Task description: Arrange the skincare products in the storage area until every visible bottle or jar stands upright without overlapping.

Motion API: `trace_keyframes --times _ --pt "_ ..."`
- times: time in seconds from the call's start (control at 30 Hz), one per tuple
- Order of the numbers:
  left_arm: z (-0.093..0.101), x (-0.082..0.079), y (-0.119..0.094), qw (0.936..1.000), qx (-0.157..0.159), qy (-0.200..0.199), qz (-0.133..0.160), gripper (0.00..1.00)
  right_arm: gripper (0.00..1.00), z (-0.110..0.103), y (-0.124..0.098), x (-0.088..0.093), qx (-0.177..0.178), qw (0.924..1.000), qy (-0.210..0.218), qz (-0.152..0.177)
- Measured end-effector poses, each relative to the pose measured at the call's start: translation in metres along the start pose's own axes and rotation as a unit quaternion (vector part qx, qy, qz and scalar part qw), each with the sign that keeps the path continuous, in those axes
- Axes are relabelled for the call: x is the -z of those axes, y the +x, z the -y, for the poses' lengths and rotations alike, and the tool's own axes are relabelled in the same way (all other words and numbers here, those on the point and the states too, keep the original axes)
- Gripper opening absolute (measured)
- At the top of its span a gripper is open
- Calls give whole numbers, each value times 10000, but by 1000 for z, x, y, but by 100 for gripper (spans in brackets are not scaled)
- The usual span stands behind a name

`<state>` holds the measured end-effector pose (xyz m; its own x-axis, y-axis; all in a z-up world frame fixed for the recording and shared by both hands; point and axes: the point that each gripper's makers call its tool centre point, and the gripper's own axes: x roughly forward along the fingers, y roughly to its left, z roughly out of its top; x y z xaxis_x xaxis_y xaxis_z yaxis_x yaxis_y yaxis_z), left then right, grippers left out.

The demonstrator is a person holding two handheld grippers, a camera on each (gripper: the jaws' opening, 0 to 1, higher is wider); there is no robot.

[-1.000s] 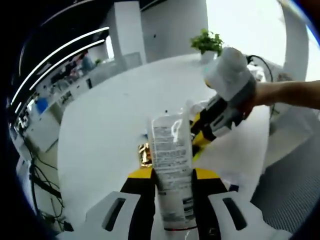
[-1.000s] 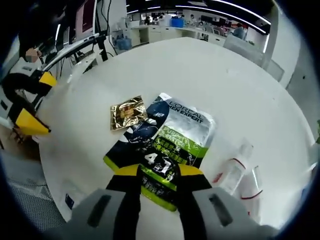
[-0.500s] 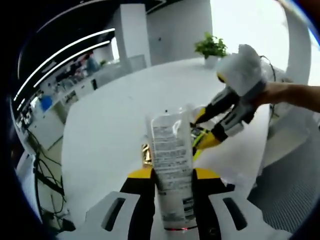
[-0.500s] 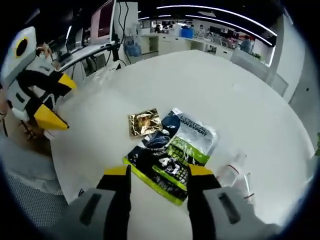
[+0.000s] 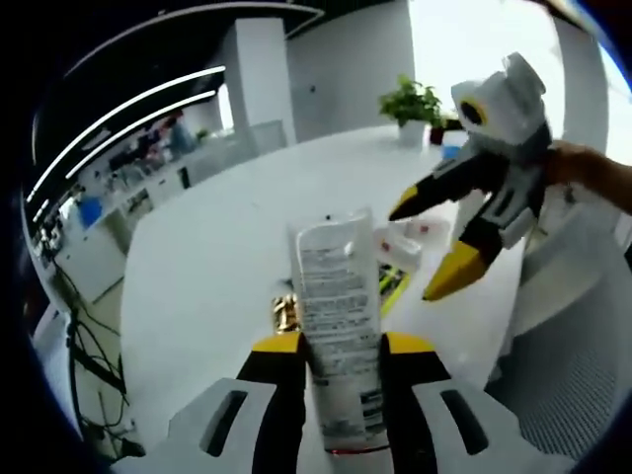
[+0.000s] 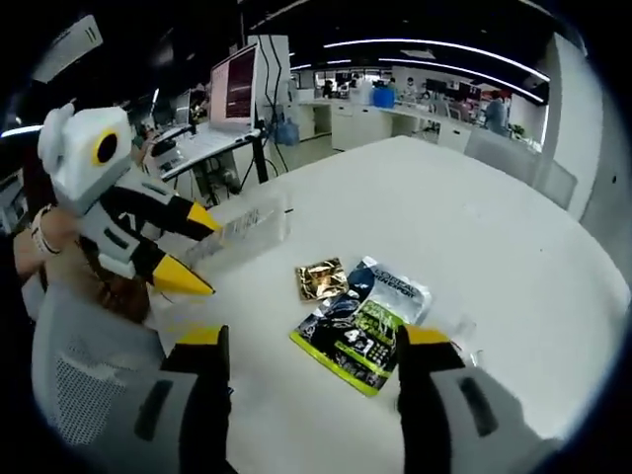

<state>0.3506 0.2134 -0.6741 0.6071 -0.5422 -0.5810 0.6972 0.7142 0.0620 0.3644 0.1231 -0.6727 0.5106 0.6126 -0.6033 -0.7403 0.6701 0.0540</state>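
Note:
My left gripper [image 5: 341, 346] is shut on a white squeeze tube [image 5: 334, 281] with small print, held above the round white table [image 5: 217, 257]. In the right gripper view the left gripper [image 6: 197, 255] comes in from the left with that tube [image 6: 240, 232] sticking out of it. My right gripper [image 6: 314, 341] stands open and empty, high above a dark and green L'Oreal packet [image 6: 363, 324] and a gold sachet [image 6: 321, 279]. The right gripper [image 5: 420, 250] also hangs open at the right of the left gripper view. Small clear tubes [image 6: 459, 331] lie beside the packet.
A grey mesh chair [image 6: 74, 355] stands at the table's near edge. A potted plant [image 5: 413, 97] is at the far side of the table. Desks with a monitor [image 6: 240, 89] lie beyond the table [image 6: 474, 227].
My right gripper has risen and drawn back from the packet, its jaws spread wider. The left gripper still holds the tube in the same way.

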Motion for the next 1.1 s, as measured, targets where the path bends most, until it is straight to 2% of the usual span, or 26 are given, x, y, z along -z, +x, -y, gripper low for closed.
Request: trace_keyframes --times 0.23,0.43,0.67,0.77,0.9,1.07,1.1 --pt "8 -10 -2 9999 19 66 110 24 81 -6 -24 -17 -135 9977 416 525" --pt "23 -22 -4 9994 105 200 261 25 86 -12 -47 -35 -309 9891 927 1098" --pt "46 -39 -3 9980 247 350 469 25 98 -14 -66 -36 -316 9830 1172 1381" --pt "58 -46 -1 9971 345 393 552 25 95 -14 -72 -35 -348 9772 1438 1522" --pt "69 -50 2 9965 420 441 577 25 94 -15 -76 -31 -364 9753 1540 1544" --pt "82 -57 4 9956 510 415 671 25 80 -12 -81 -26 -359 9705 1760 1609" --pt "84 -58 5 9955 519 408 681 25 79 -12 -81 -24 -373 9700 1813 1573"
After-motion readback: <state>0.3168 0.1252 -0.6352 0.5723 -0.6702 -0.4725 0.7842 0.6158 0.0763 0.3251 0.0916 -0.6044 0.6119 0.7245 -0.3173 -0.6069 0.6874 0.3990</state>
